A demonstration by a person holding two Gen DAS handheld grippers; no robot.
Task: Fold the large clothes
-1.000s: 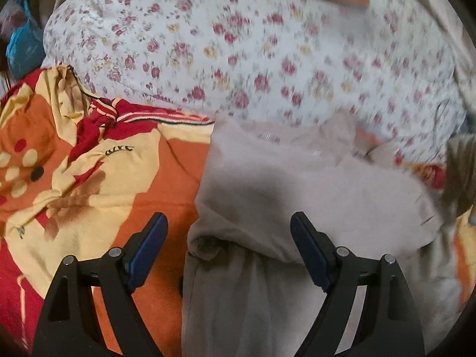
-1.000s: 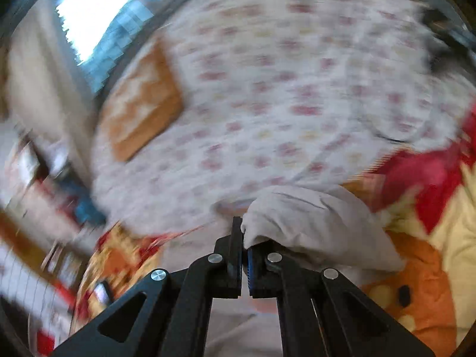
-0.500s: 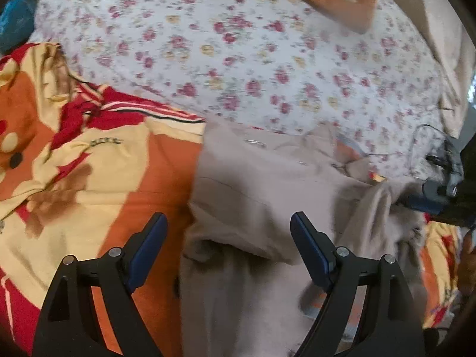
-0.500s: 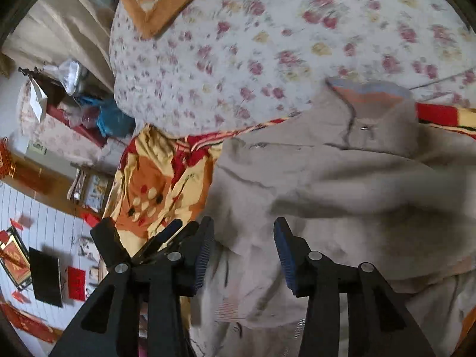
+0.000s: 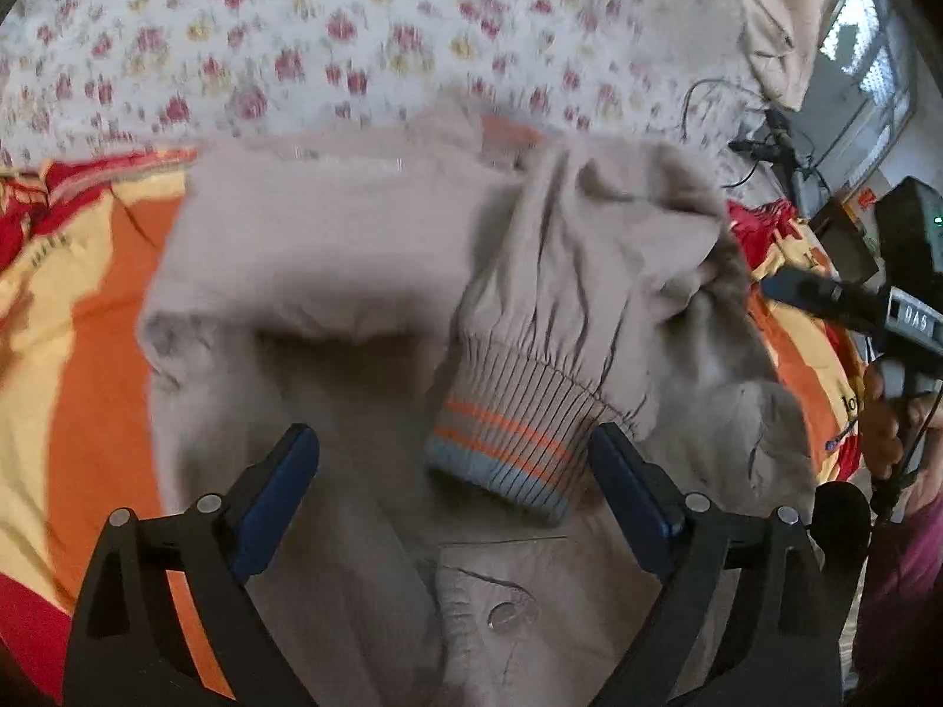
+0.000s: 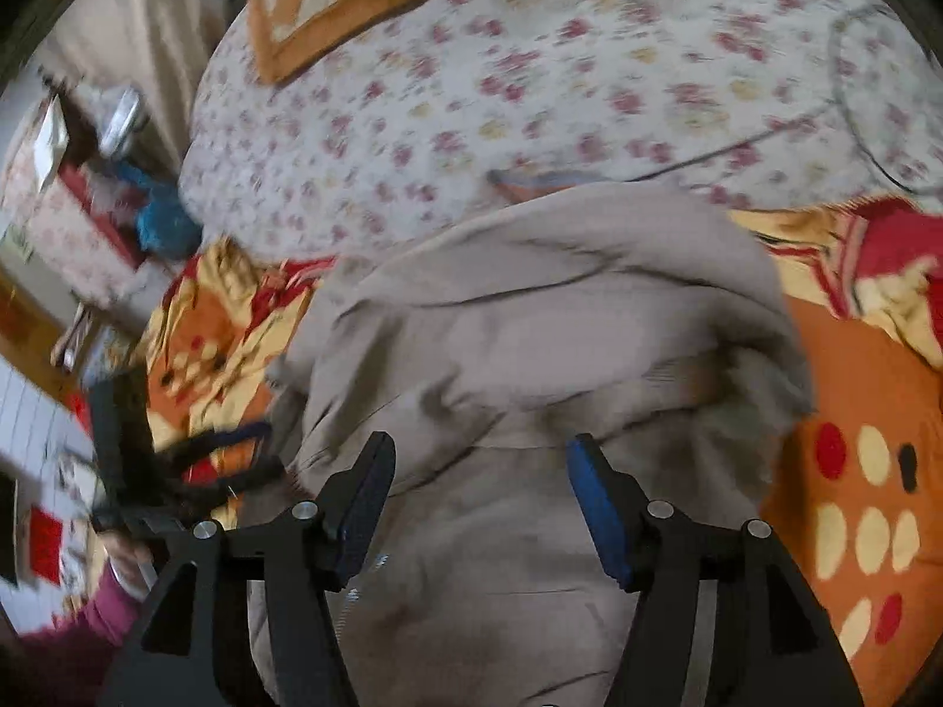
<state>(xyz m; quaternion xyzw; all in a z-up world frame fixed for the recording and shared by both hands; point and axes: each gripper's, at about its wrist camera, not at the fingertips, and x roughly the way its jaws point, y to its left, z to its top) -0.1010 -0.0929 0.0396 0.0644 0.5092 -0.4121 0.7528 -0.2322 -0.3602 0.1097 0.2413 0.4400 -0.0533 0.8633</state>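
The beige jacket [image 5: 330, 271] looks soft and bulky; take its ribbed cuff [image 5: 513, 442]. Both the left gripper [image 5: 454, 483] and right gripper [image 6: 477, 501] are opening, holding nothing.

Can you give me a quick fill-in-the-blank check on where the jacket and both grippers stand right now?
1. The beige jacket lies on an orange, yellow and ____ patterned blanket.
2. The ribbed sleeve cuff, lying on the jacket's body, has orange and ____ stripes.
3. The left gripper hangs over the cuff with jaws opening, holding ____.
4. The right gripper has jaws opening above the jacket, and its pads are coloured ____.

Missing words: red; blue; nothing; blue
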